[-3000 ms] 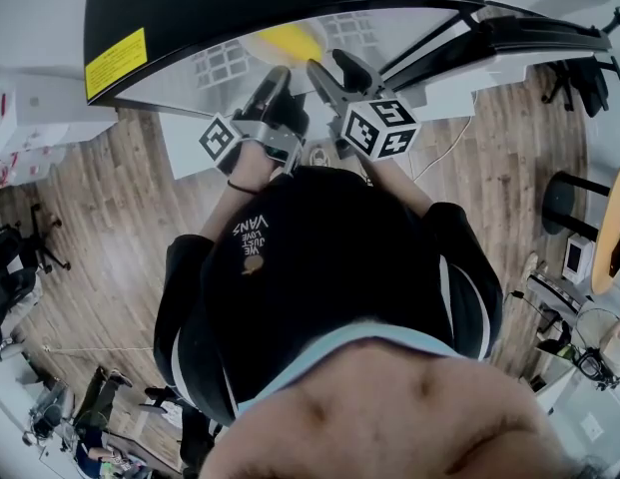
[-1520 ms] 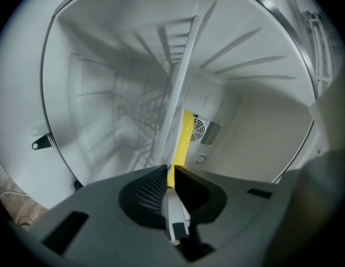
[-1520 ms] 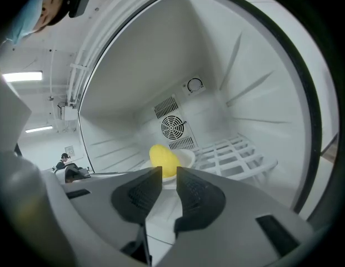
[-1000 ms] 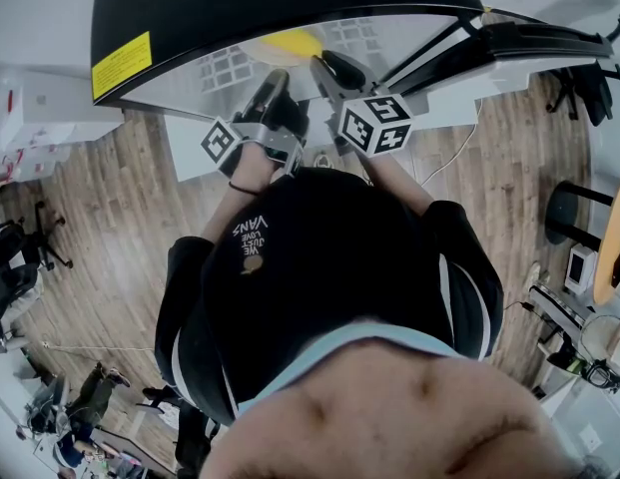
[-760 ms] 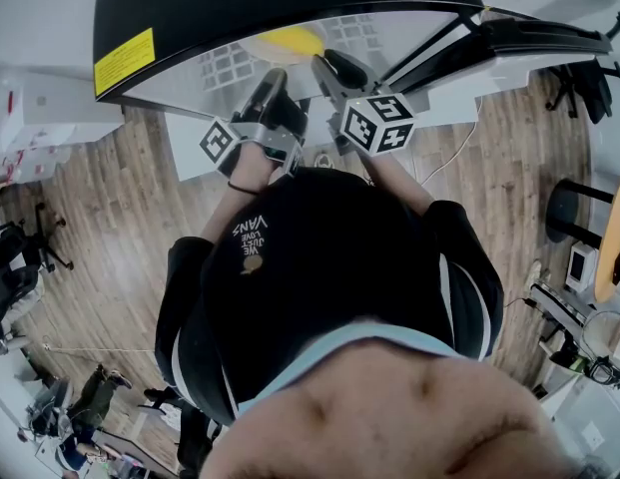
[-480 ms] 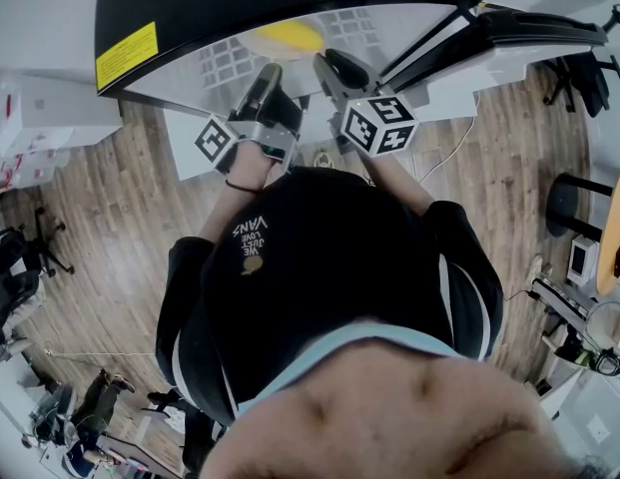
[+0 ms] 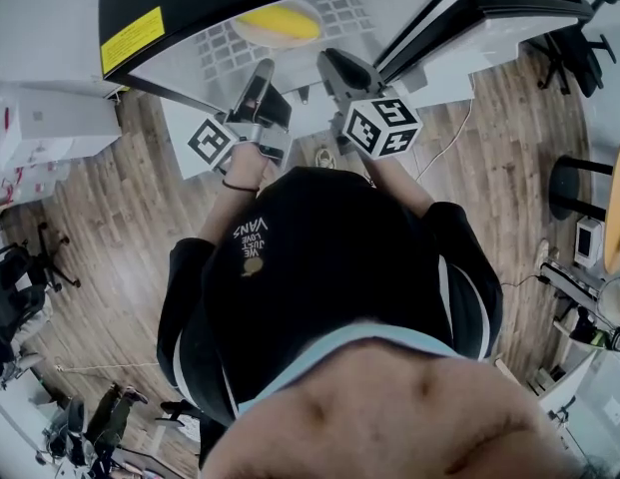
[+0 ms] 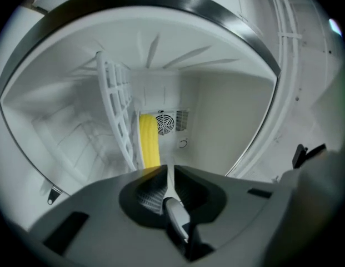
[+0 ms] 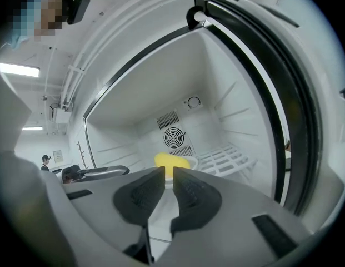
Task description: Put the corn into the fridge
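Corn sits deep in the fridge, straight ahead of both claws. The right claw is closing on nothing; the left claw is pressed together, empty. Placement looks done, so next probably comes backing clear and swinging the door shut.

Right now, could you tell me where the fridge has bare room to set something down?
The wire shelf is bare either side of the dish, out to the side walls. The back middle, below the fan, holds the dish with the corn.
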`<state>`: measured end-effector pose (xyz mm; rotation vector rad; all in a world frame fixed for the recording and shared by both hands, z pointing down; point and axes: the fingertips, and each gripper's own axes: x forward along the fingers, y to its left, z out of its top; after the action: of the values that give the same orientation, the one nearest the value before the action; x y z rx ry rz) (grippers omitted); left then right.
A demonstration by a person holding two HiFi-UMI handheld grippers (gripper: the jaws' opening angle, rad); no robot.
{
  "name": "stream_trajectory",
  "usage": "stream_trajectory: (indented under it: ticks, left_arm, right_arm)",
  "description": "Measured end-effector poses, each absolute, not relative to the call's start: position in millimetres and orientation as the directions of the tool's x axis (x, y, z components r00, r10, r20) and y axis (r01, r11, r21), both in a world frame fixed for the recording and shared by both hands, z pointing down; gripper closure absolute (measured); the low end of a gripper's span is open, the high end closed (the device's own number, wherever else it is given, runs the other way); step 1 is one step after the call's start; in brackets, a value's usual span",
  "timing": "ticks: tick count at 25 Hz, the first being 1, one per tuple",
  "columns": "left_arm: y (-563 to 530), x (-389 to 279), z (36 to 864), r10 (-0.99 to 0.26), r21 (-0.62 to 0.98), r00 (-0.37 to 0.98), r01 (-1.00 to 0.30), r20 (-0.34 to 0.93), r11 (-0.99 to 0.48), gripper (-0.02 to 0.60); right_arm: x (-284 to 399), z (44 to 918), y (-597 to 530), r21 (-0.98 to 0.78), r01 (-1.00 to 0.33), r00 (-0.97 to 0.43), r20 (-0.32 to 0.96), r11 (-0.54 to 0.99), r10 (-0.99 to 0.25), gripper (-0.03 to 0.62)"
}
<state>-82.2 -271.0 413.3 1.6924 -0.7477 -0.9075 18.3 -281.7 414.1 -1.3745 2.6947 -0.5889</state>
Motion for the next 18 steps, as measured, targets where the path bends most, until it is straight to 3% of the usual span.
stream_trajectory:
  ticks: [8,18]
  left_arm:
    - [-246.8,-81.9,404.8,-0.783,0.901,0.598,-0.228,-0.171,-0.370,0.537]
    - [-215.4,-88.7,409.6,-0.756,0.832,0.645,-0.354,-0.113,-0.427,0.537]
  right_arm:
    - [17.5,412.3,-252.5,-0.354,-0.790,-0.568,0.115,0.500,-0.815,0.566]
    - [11.9,414.4,-214.3,-0.357,-0.806,-0.538,0.109,0.473,-0.836,0.582]
